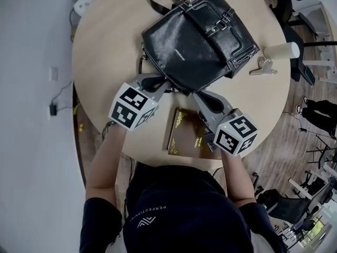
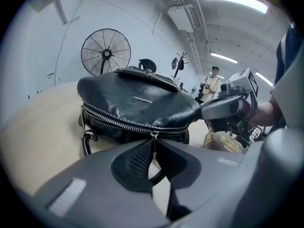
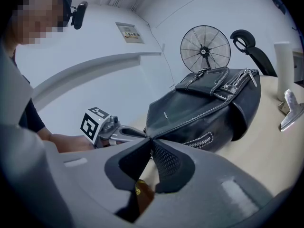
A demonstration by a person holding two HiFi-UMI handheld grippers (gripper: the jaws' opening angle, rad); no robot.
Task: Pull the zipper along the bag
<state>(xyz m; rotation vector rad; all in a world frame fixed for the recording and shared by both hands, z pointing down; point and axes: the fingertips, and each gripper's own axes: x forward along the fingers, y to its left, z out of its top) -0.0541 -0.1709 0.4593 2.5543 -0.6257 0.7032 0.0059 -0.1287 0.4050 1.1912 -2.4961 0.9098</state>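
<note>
A black leather bag (image 1: 195, 41) lies on the round table (image 1: 105, 51), with its silver zipper (image 2: 123, 123) running along the near side. My left gripper (image 1: 167, 87) is at the bag's near edge. In the left gripper view its pads (image 2: 142, 156) are pinched together on the small metal zipper pull (image 2: 152, 136). My right gripper (image 1: 192, 94) meets the same edge just to the right. In the right gripper view the right gripper (image 3: 150, 144) is shut on the bag's (image 3: 204, 108) leather corner.
A brown booklet (image 1: 187, 133) lies under the grippers near the table's front edge. A white cup (image 1: 283, 50) and a metal clip (image 1: 263, 67) sit to the right of the bag. A standing fan (image 2: 105, 51) and a person (image 2: 212, 82) are in the background.
</note>
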